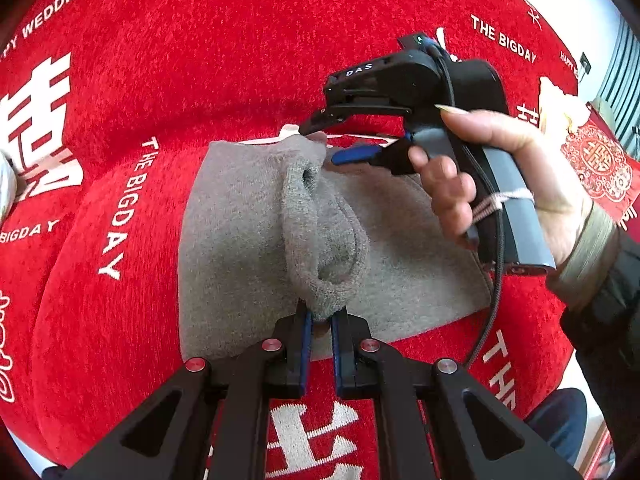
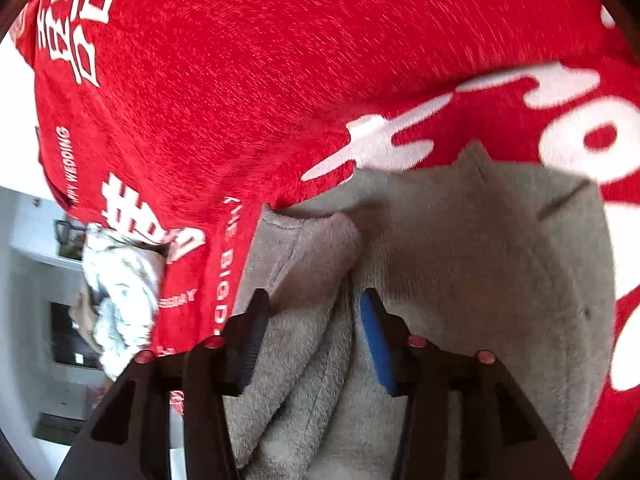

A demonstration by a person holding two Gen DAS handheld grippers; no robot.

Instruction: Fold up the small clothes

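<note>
A small grey fleece garment point(image 1: 240, 240) lies on the red cloth point(image 1: 200, 80), with a raised fold running down its middle. My left gripper point(image 1: 320, 316) is shut on the near end of that fold. My right gripper point(image 1: 320, 144), held by a hand, is open at the garment's far edge, one finger above the cloth and the blue-padded finger beside it. In the right wrist view the right gripper point(image 2: 310, 304) is open, its jaws standing on either side of a ridge of the grey garment point(image 2: 460, 260).
The red cloth point(image 2: 220, 80) with white lettering covers the whole surface. A crumpled white patterned cloth point(image 2: 120, 280) lies at its edge, also at the left rim of the left wrist view point(image 1: 6, 184). A red patterned packet point(image 1: 596, 160) lies at the right.
</note>
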